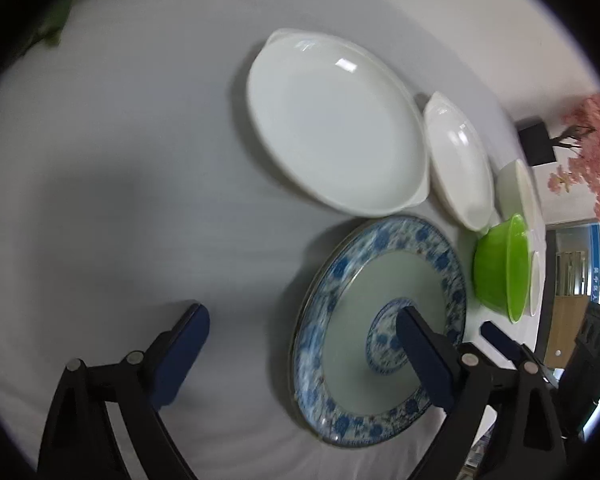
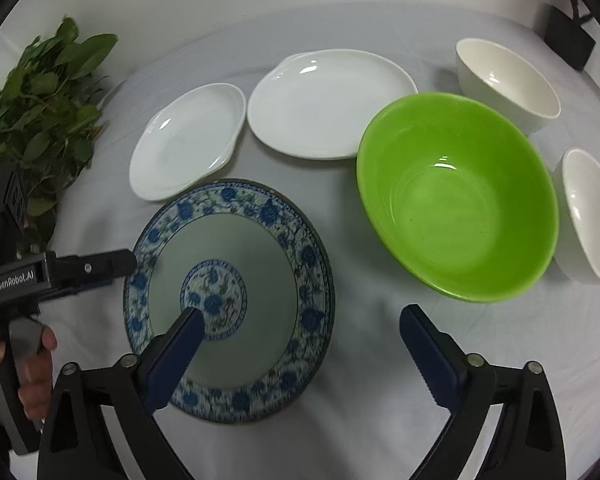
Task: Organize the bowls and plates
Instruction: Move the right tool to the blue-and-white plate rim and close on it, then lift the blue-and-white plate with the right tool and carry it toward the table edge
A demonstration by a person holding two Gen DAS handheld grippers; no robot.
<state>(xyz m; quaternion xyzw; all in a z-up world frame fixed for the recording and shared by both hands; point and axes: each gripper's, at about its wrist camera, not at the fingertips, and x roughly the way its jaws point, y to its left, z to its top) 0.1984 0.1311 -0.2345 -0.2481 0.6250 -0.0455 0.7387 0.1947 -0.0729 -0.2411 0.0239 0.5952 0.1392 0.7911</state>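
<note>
Both tongs open, gripping nothing: left gripper (image 1: pixel 302 344), right gripper (image 2: pixel 300 332). Round blue-floral glazed ceramic plate (image 2: pixel 228 300) flat on cloth, under right's left finger. Stiff, slick, breakable; pinch at raised rim, near edge

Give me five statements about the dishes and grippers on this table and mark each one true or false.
1. The green bowl is empty. True.
2. The blue patterned plate is stacked on a white plate. False: it lies directly on the tablecloth.
3. Both grippers are open. True: right gripper and left gripper hold nothing.
4. There are three white bowls. False: two, one behind the green bowl, one beside it.
5. Leafy greens lie in the green bowl. False: on the table.
</note>
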